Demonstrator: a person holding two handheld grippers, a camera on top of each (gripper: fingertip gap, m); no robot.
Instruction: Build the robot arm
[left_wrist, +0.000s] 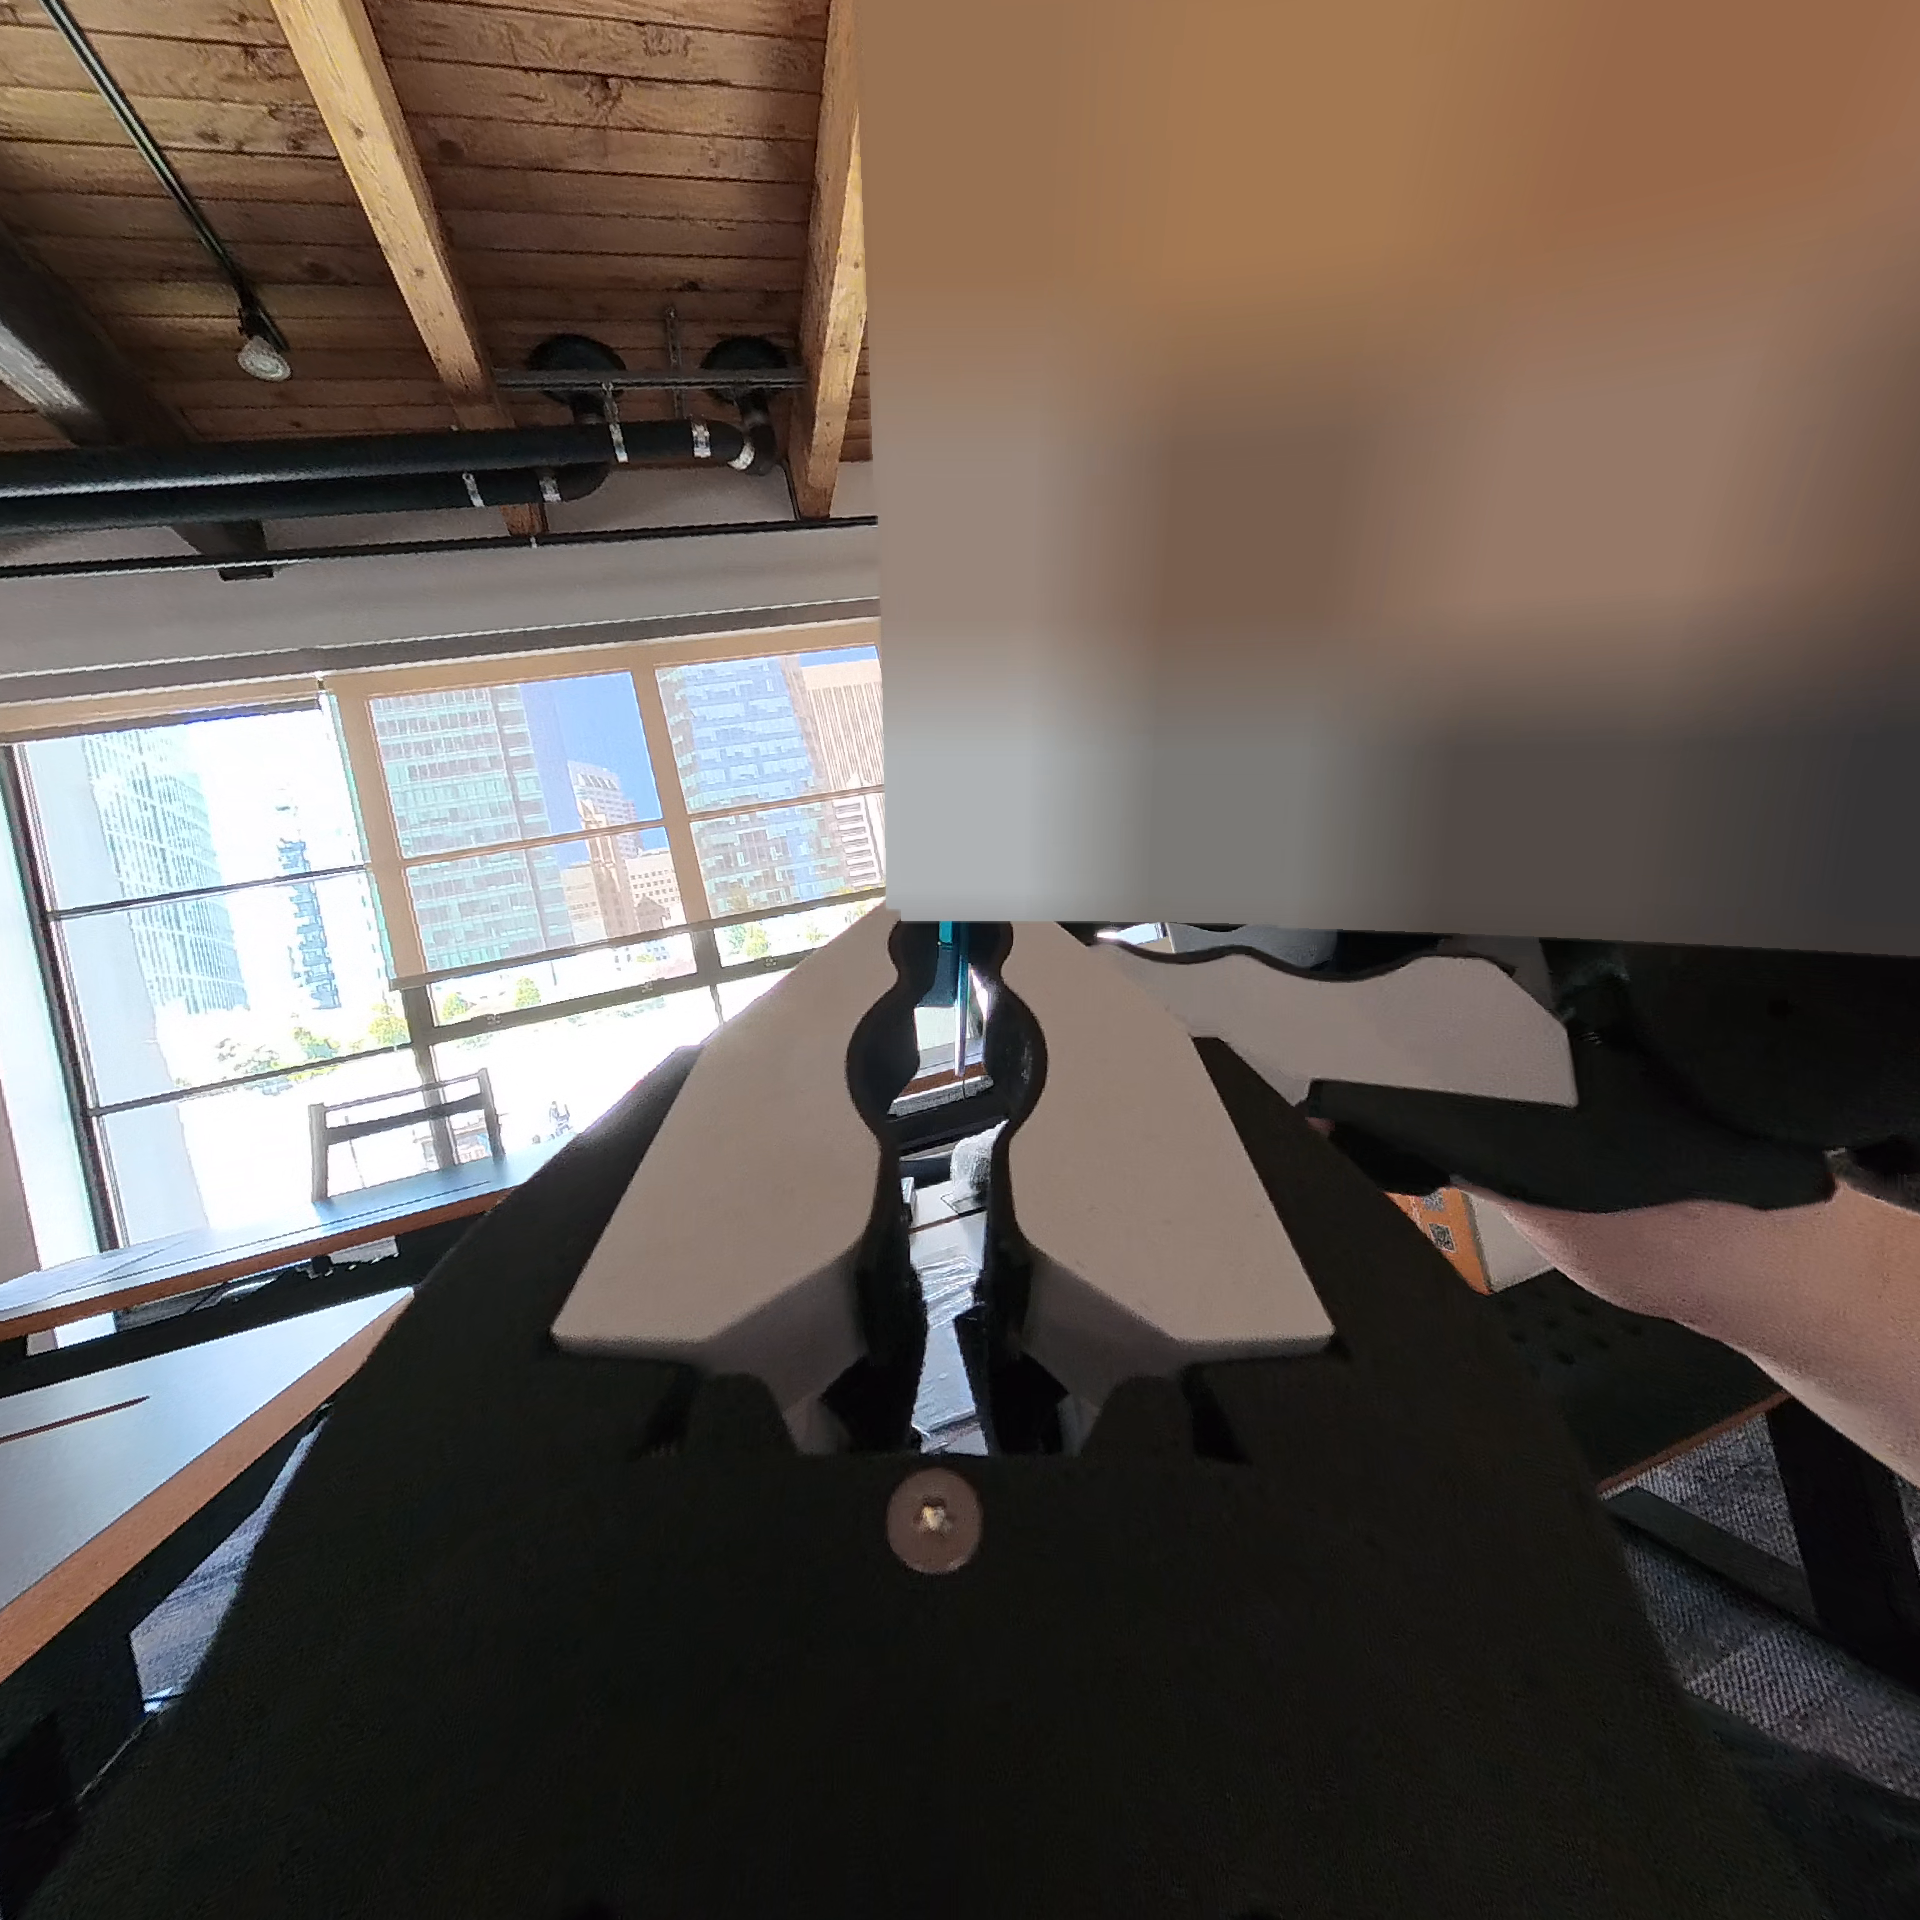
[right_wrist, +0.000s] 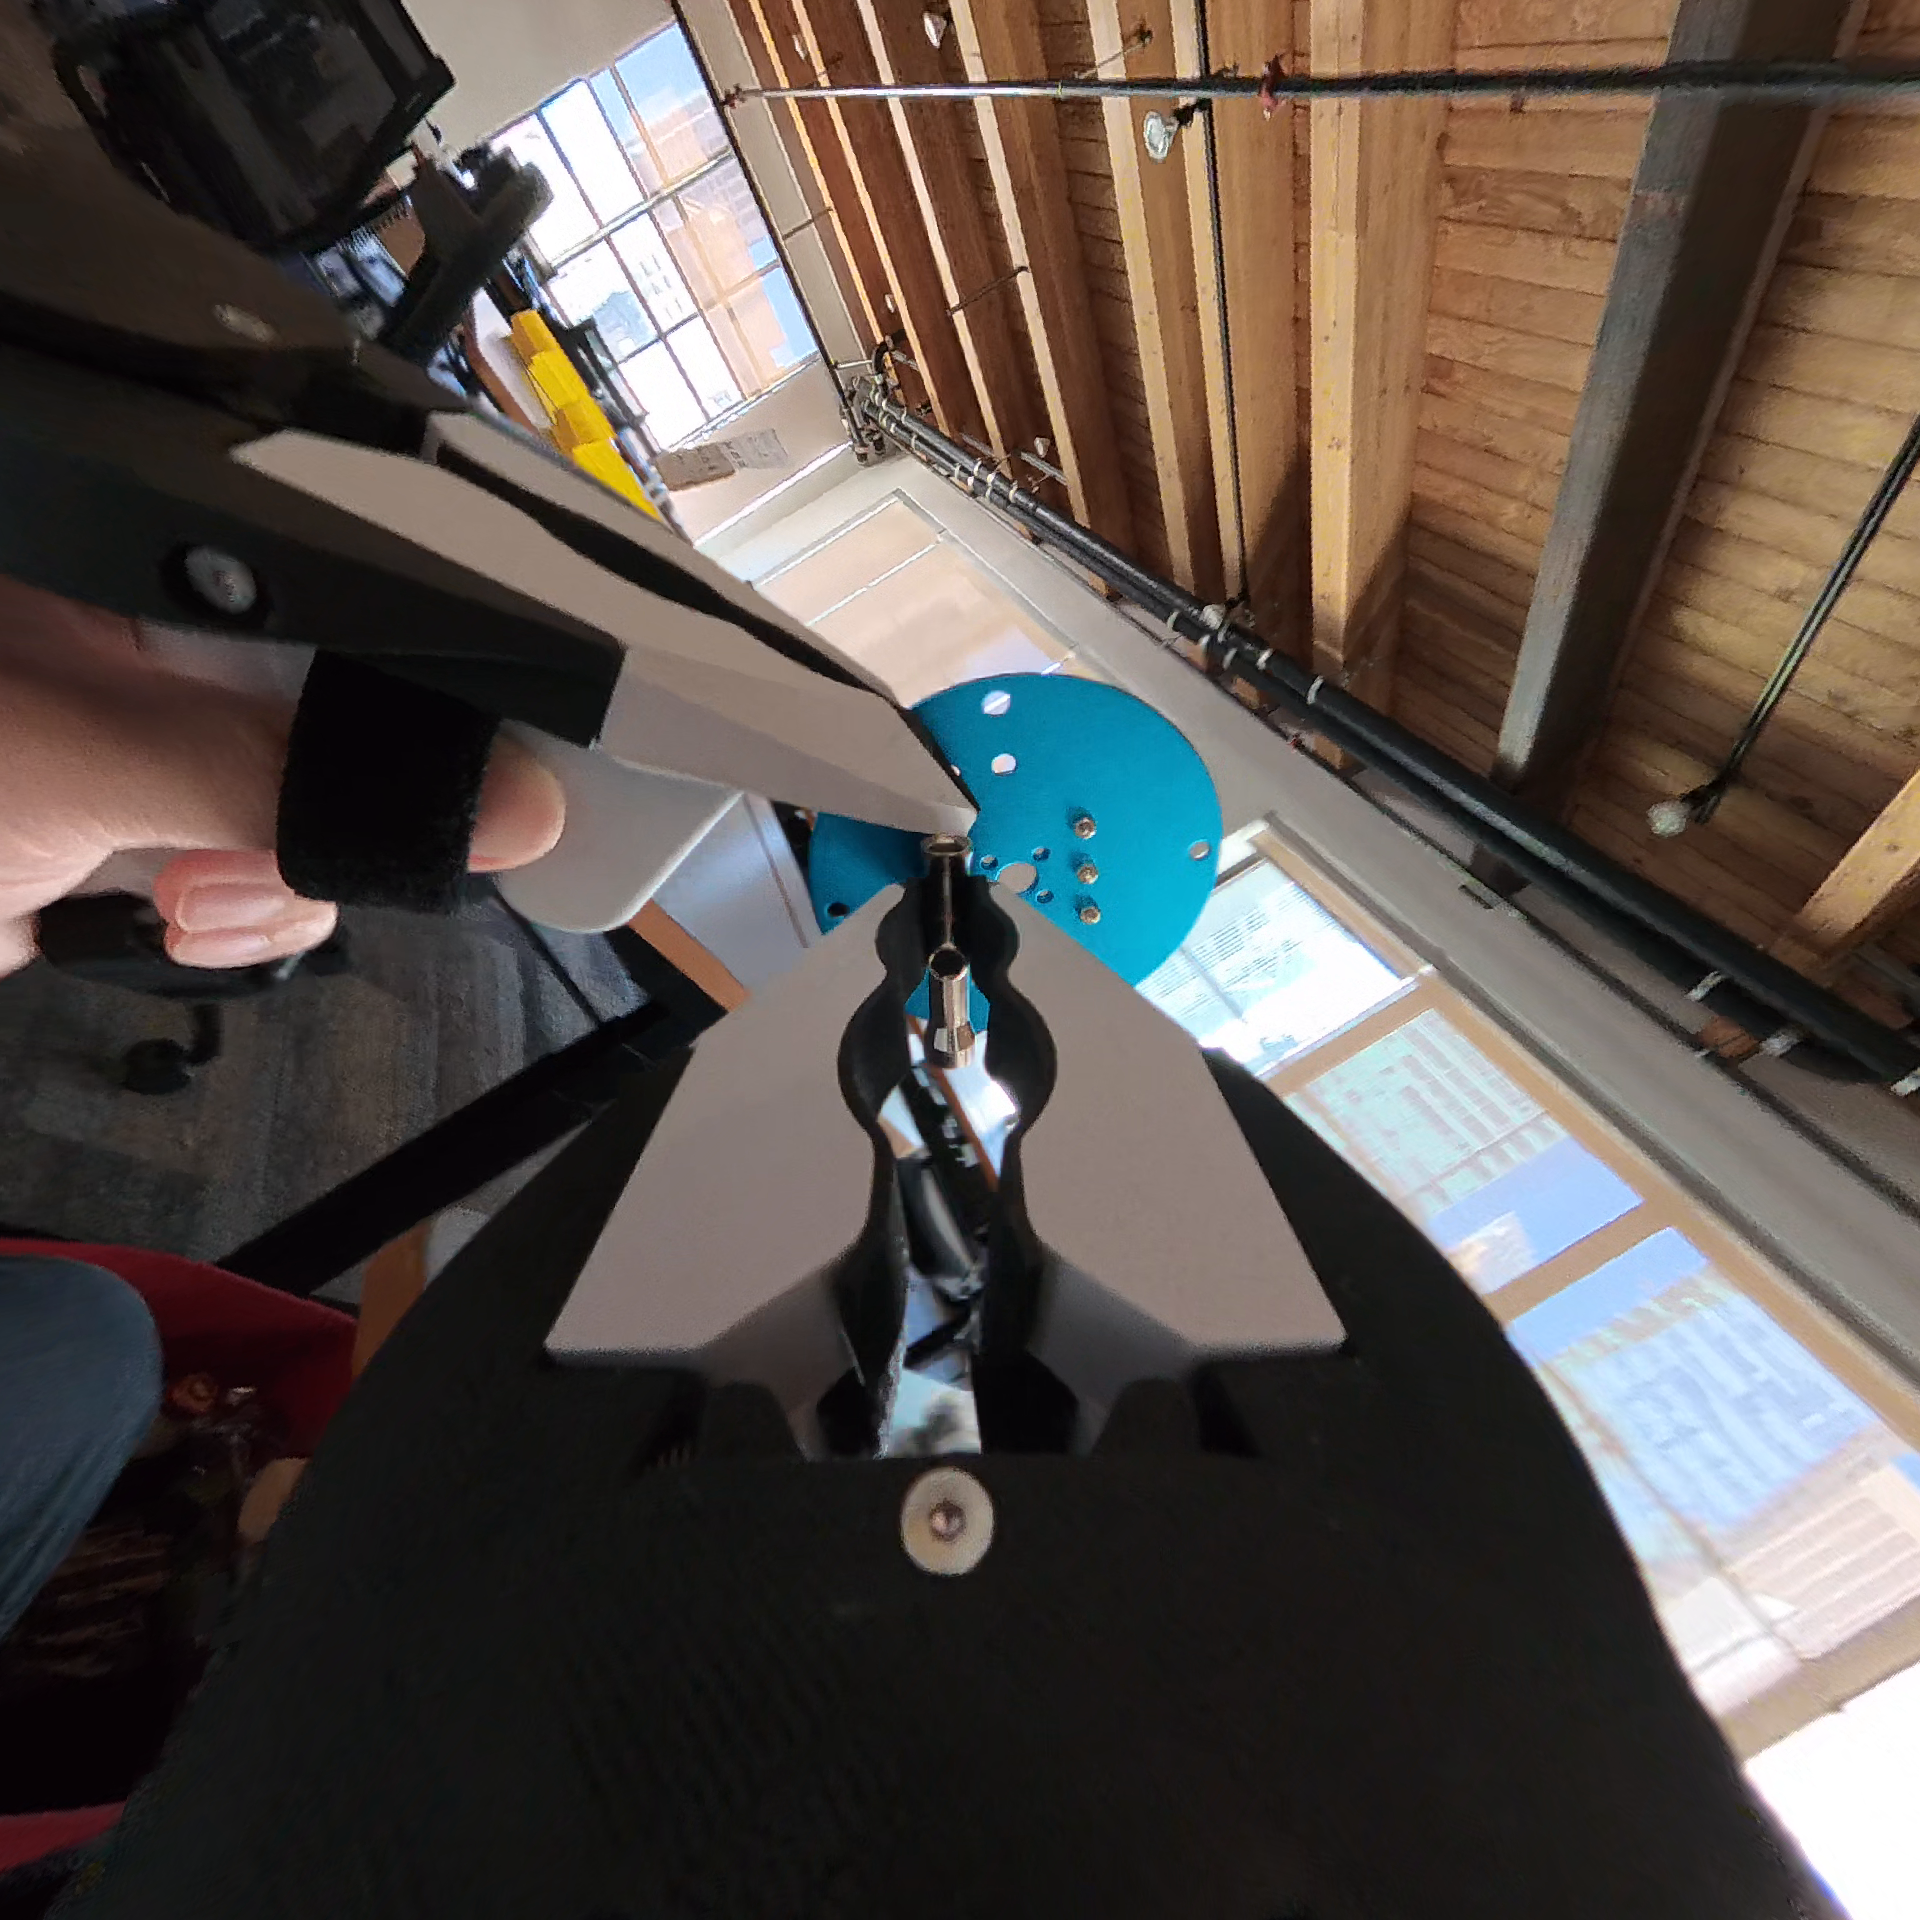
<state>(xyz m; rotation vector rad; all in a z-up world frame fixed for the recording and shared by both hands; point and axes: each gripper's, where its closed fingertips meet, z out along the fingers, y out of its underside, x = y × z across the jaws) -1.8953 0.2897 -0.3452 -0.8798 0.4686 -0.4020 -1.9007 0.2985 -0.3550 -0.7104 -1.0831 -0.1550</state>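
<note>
My left gripper (left_wrist: 951, 940) is shut on the edge of a round blue disc (right_wrist: 1081, 810), which shows only as a thin teal sliver (left_wrist: 951, 961) between its tips. The disc has several holes and three small brass screws. My right gripper (right_wrist: 948, 904) is shut on a slim metal socket-like tool (right_wrist: 948, 935). The tool's open end almost touches the disc's face near the middle. In the right wrist view the left gripper (right_wrist: 940, 800) reaches in from the upper left, held by a hand (right_wrist: 208, 810). In the left wrist view the right gripper (left_wrist: 1351, 1013) lies just right of the left one.
Both grippers are held up in the air, tilted toward a wooden beam ceiling (left_wrist: 436, 208) with black pipes (left_wrist: 364, 468). Large windows (left_wrist: 499, 831) lie behind. Dark tables with wood edges (left_wrist: 156, 1455), a chair (left_wrist: 405, 1127) and yellow bins (right_wrist: 582, 416) stand below.
</note>
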